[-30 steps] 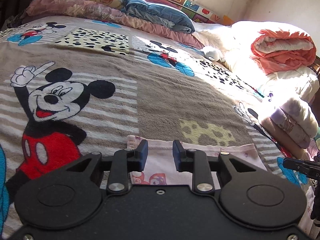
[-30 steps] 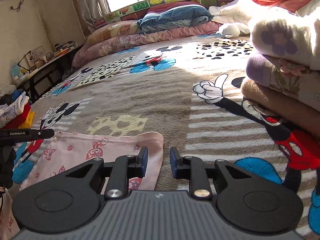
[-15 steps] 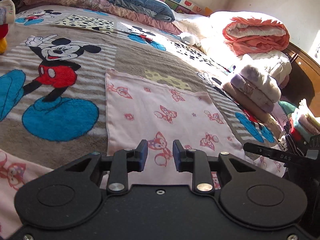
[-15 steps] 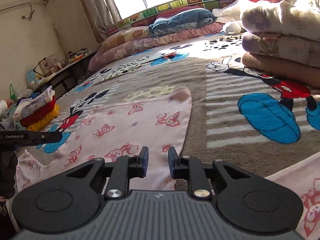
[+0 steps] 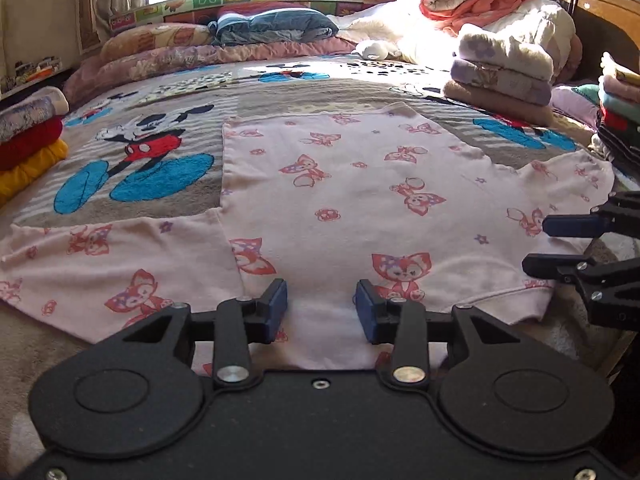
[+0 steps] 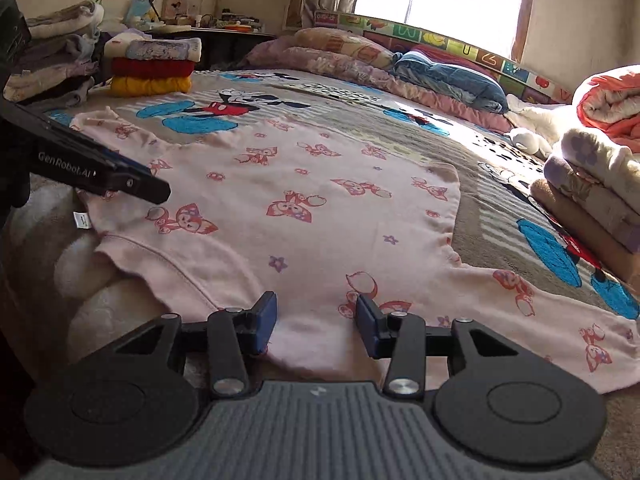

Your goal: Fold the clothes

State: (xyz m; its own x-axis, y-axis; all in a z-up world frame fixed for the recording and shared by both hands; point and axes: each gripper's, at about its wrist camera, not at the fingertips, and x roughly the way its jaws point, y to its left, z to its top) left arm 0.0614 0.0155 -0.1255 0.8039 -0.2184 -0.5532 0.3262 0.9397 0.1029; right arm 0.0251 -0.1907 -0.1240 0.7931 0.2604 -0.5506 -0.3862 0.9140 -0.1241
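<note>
- The bed (image 5: pixel 168 184), under a cartoon-mouse blanket, carries everything; folded stacks (image 5: pixel 500 76) sit along its right side, another stack (image 6: pixel 152 68) at the far left corner.
- The pink top (image 5: pixel 352 200) lies spread flat in the middle of the bed, one layer showing, sleeves out to either side.
- Its long axis runs from the near edge of the bed toward the pillows: the neckline end is nearest the grippers and slightly overhangs the edge, and the hem points away toward the window. The sleeve line crosses that axis, left to right.
- The left sleeve (image 5: pixel 100 256) lies flat out to the left; the right sleeve (image 6: pixel 560 320) stretches out to the right.
- My judgement: the top is laid out and ready for a fold; no crease shows in it, so the step in hand looks like the end of spreading or the start of folding.
- The next move likely calls for each gripper to pinch a shoulder or sleeve near its own side, taking only the cloth and not the blanket under it, and to carry it inward evenly so the body stays smooth.
- The left gripper (image 5: pixel 322 306) hovers at the neckline, jaws wide apart, holding nothing.
- The right gripper (image 6: pixel 316 322) hangs by the right shoulder, jaws equally wide, also empty.
</note>
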